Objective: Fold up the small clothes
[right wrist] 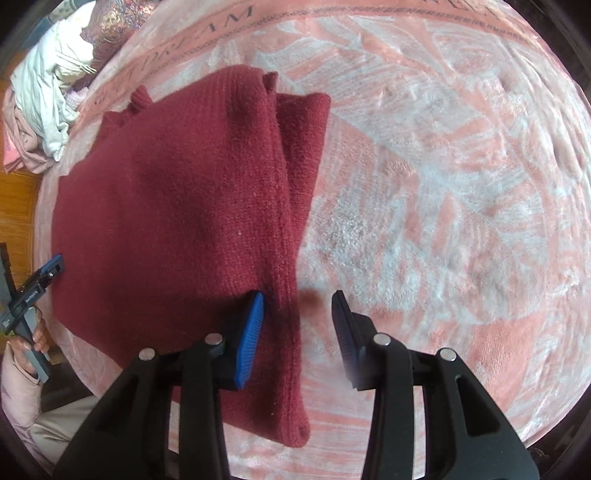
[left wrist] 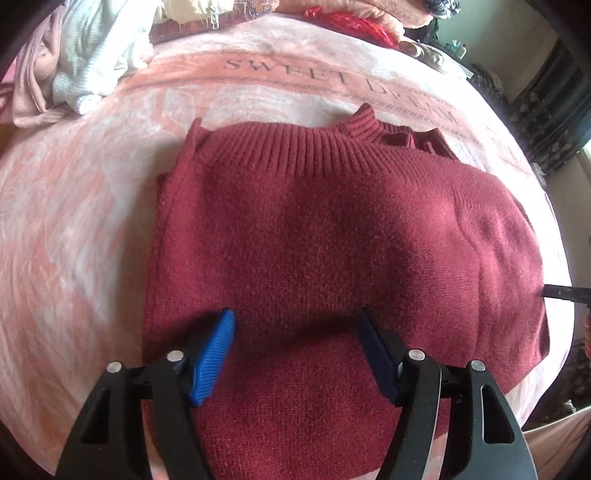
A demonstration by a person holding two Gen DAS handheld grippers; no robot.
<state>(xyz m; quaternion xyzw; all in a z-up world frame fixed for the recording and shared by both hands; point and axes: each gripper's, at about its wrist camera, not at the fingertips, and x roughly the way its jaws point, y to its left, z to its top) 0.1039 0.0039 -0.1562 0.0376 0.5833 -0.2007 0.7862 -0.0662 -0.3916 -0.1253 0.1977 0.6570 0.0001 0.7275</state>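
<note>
A dark red knitted sweater lies flat on a pink and white blanket, its sides folded in and its ribbed collar at the far end. My left gripper is open and empty just above the sweater's near part. In the right wrist view the sweater fills the left half, with a folded sleeve along its right edge. My right gripper is open over that right edge, its left finger above the knit and its right finger above the blanket. The left gripper shows at the sweater's left edge.
A pile of pale clothes lies at the blanket's far left. Red cloth and other items sit along the far edge. A wooden surface shows past the blanket's left edge. The blanket reads "SWEET DREAM".
</note>
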